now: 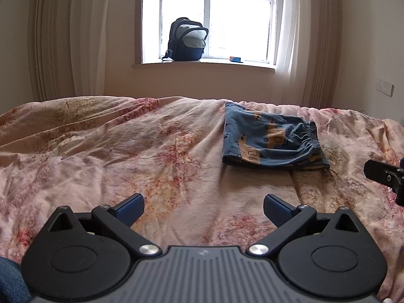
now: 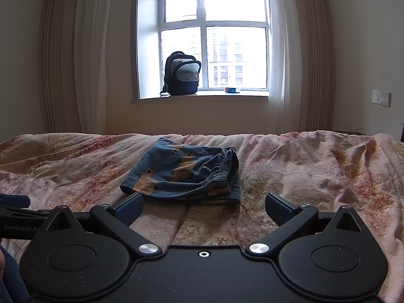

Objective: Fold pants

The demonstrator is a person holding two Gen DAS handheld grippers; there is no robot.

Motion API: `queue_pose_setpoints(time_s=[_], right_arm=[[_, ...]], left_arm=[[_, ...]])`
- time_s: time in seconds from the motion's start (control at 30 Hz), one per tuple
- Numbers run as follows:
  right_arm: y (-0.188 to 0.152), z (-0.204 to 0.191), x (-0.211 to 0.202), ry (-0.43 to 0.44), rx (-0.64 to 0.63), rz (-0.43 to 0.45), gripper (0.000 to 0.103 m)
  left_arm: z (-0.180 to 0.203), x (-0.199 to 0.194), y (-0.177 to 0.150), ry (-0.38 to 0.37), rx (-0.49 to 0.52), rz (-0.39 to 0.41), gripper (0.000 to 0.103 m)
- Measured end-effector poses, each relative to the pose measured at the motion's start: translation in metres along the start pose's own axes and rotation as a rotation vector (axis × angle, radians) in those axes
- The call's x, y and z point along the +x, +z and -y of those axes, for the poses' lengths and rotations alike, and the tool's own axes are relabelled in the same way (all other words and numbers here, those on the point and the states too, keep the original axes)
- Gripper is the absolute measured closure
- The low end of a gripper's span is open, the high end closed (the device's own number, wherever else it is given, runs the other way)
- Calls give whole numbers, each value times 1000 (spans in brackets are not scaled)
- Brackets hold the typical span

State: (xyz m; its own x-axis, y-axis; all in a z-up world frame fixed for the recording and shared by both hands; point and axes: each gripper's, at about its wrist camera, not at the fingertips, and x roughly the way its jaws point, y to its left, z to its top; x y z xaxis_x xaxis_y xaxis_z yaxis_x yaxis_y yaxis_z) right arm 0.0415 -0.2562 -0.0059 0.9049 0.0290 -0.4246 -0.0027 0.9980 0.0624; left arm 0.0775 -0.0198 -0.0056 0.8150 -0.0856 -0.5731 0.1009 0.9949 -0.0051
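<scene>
Pants [image 2: 184, 174] folded on bedspread [image 2: 303, 171]; left gripper [image 1: 203, 209] and right gripper [image 2: 203, 209] fingers apart, empty.

Dim, backlit by overexposed window [image 1: 217, 17]

Floral bedspread [image 1: 126, 151] wrinkled across bed. Dark backpack [image 1: 185, 40], top unzipped, on windowsill [image 1: 202, 63]; small blue box [image 1: 236, 59] sits apart from it. Curtains [image 1: 58, 38] drawn open. Wall switch plate [image 2: 380, 97].
</scene>
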Motion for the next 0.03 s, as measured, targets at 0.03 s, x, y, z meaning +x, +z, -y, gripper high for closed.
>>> queue_pose_setpoints(time_s=[0.03], right_arm=[[0,0,0,1,0,0,1]], left_arm=[[0,0,0,0,0,-1,0]])
